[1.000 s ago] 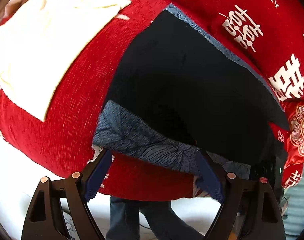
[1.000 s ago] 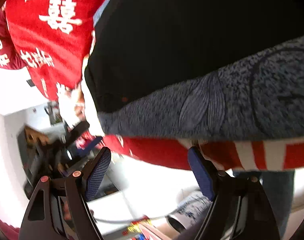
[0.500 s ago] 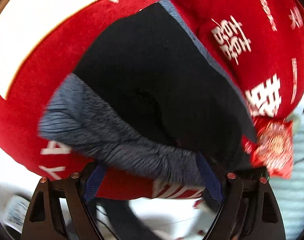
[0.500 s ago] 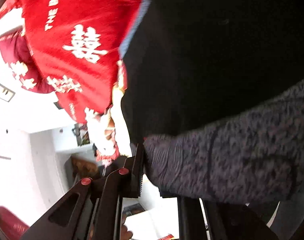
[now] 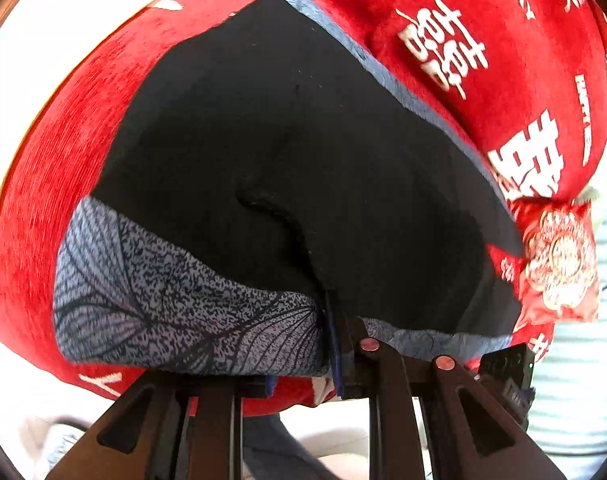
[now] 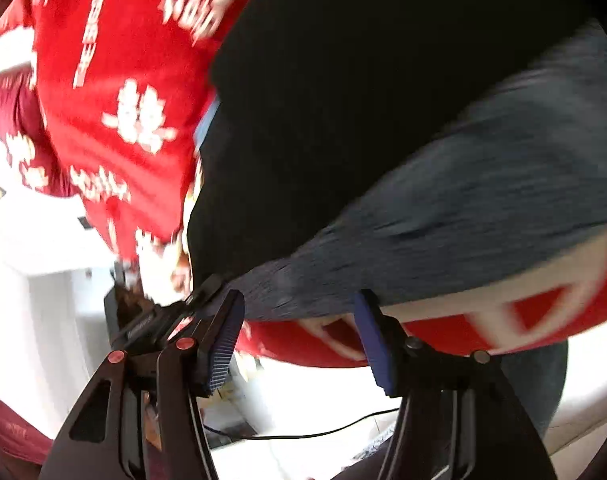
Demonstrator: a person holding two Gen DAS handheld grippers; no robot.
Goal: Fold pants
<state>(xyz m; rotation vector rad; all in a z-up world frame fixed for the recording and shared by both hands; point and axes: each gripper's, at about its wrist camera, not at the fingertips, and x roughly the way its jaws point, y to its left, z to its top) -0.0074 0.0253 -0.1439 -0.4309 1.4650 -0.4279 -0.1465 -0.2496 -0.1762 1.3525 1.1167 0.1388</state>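
Black pants (image 5: pixel 287 152) with a grey-blue leaf-patterned waistband (image 5: pixel 175 300) lie on a red cloth (image 5: pixel 63 152) with white characters. My left gripper (image 5: pixel 327 344) is shut on the waistband near its middle, with the fabric bunched between the pads. In the right wrist view the pants (image 6: pixel 363 100) and the blurred waistband (image 6: pixel 483 200) fill the upper right. My right gripper (image 6: pixel 299 332) is open, its blue pads just below the waistband's end, holding nothing.
A red patterned pouch (image 5: pixel 559 264) lies at the right edge of the cloth. A cream cloth (image 5: pixel 23 60) lies at the far left. The other gripper's black body (image 6: pixel 151 316) shows beside my right gripper. A black cable (image 6: pixel 303 434) runs over the white floor below.
My left gripper has closed on the waistband. My right gripper, shut on the waistband's end half a second ago, has opened and let it go.
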